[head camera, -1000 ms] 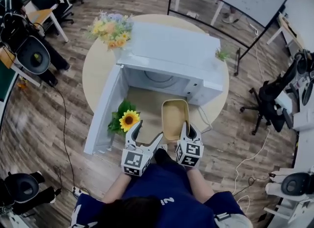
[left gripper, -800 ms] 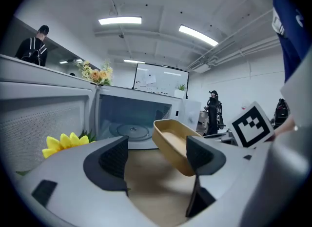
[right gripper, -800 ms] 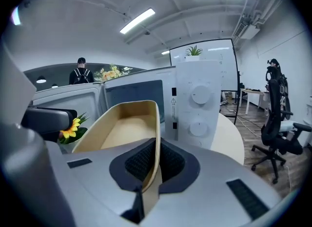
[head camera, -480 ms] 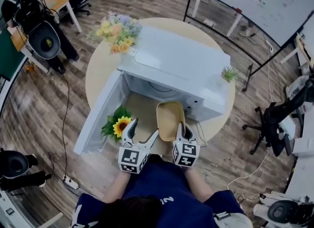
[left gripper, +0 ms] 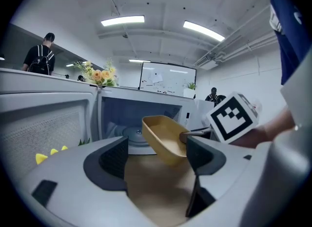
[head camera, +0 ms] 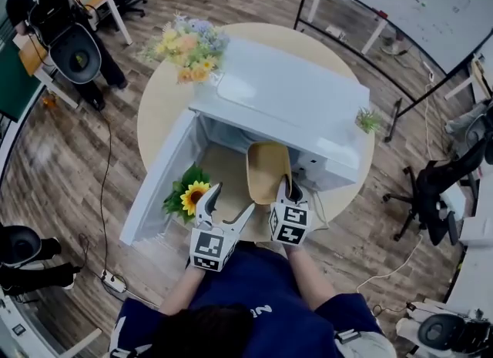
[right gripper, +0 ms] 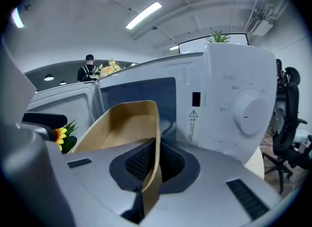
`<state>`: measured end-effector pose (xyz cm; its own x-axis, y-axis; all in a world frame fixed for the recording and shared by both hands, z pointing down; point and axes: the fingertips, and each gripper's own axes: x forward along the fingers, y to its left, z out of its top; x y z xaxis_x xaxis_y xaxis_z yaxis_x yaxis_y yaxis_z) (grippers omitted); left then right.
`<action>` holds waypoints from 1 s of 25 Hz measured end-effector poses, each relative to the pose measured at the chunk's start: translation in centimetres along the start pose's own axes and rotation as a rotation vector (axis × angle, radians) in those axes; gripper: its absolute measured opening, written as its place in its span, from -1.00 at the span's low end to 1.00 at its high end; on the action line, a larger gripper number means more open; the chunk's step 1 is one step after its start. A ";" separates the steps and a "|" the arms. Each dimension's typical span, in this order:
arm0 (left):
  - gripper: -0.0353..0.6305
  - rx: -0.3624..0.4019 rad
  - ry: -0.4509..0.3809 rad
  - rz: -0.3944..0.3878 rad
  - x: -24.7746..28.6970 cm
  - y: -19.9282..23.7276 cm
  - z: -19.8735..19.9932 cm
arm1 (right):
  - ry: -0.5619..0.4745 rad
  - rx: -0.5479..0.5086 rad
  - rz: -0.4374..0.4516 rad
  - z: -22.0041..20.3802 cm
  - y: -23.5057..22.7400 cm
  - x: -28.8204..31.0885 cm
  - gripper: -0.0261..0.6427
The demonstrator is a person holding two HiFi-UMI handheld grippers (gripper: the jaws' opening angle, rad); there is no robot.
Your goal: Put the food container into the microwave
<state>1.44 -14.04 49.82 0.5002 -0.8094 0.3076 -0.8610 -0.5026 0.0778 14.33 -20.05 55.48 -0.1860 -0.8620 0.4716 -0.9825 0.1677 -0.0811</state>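
Observation:
A tan food container [head camera: 268, 170] is held off the table in front of the white microwave [head camera: 285, 110], its far end at the open cavity. My right gripper [head camera: 288, 192] is shut on the container's near rim [right gripper: 155, 162]; the wall stands pinched between the pads. The container [left gripper: 163, 138] also shows in the left gripper view, ahead of the glass turntable [left gripper: 132, 134]. My left gripper [head camera: 228, 206] stands open and holds nothing, low at the table's front edge. The microwave door [head camera: 158, 183] hangs wide open to the left.
A sunflower [head camera: 192, 193] lies on the round table [head camera: 162, 102] beside the open door, close to my left gripper. A flower bouquet [head camera: 189, 45] stands behind the microwave at the left. The control dial [right gripper: 249, 111] is on the microwave's right front. Office chairs and a whiteboard ring the table.
The right gripper has carried the container forward, from in front of the microwave to its opening. The left gripper has hardly moved. The head camera has shifted a little.

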 end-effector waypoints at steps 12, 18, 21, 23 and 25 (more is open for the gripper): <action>0.22 -0.032 -0.021 -0.046 0.6 0.9 0.9 | -0.013 -0.093 0.028 3.5 2.4 7.1 -0.88; 0.22 -0.026 -0.049 -0.026 0.3 1.6 1.9 | -0.049 -0.126 -0.023 5.5 1.7 9.8 -0.88; 0.22 -0.037 -0.057 -0.010 -0.1 2.2 2.2 | -0.050 -0.124 -0.036 5.6 1.4 10.8 -0.88; 0.22 -0.044 -0.056 -0.005 -0.2 2.3 2.1 | -0.060 -0.123 -0.037 5.8 1.5 11.4 -0.86; 0.22 -0.046 -0.055 -0.003 -0.3 2.4 2.1 | -0.063 -0.132 -0.041 5.8 1.6 12.0 -0.86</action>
<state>-0.61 -15.68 47.94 0.5064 -0.8238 0.2547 -0.8619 -0.4919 0.1228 10.52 -32.93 55.93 -0.1497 -0.8972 0.4156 -0.9804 0.1890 0.0550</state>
